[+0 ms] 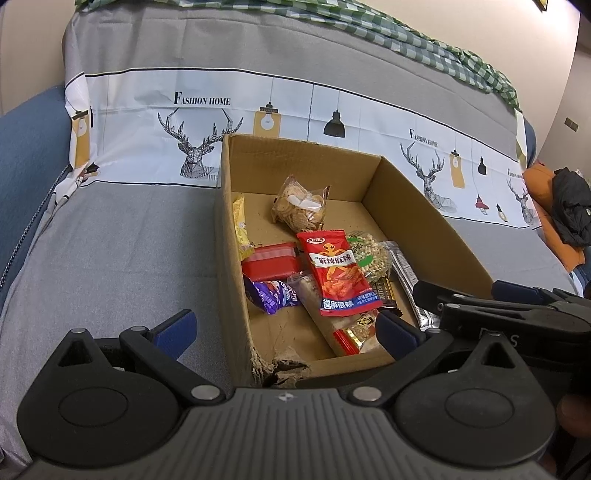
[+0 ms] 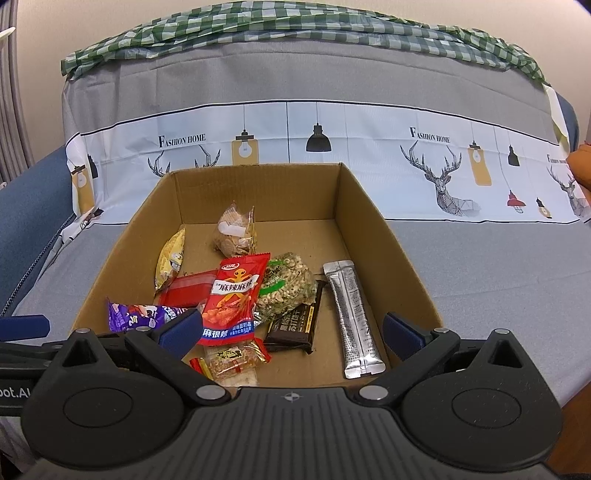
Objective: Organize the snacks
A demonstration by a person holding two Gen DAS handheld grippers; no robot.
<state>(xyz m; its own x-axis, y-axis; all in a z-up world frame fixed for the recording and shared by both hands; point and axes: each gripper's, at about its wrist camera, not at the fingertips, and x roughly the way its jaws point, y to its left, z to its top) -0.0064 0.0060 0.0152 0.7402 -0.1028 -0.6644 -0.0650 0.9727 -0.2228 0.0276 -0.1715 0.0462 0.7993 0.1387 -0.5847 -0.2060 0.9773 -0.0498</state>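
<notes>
An open cardboard box [image 1: 421, 206] [image 2: 373, 221] sits on a grey cloth and holds several snacks: a red spicy packet [image 1: 338, 275] [image 2: 231, 299], a clear cracker bag [image 1: 301, 205] [image 2: 234, 230], a purple packet [image 1: 271, 295] [image 2: 138, 315], a red tub [image 1: 269, 264] [image 2: 188, 291], a yellow packet [image 1: 240, 225] [image 2: 170, 258], a cereal bag [image 1: 371, 254] [image 2: 286, 282], a dark bar [image 2: 295, 323] and a silver stick pack [image 2: 354, 317]. My left gripper [image 1: 286, 328] is open and empty over the box's near left corner. My right gripper [image 2: 291, 328] is open and empty over the box's near edge.
The grey cloth with a white deer-print band [image 2: 443, 170] covers a sofa. A green checked cloth [image 2: 295, 33] lies along the sofa back. Orange and black items [image 1: 565, 206] lie at the far right. The box's near left corner [image 1: 279, 369] is torn.
</notes>
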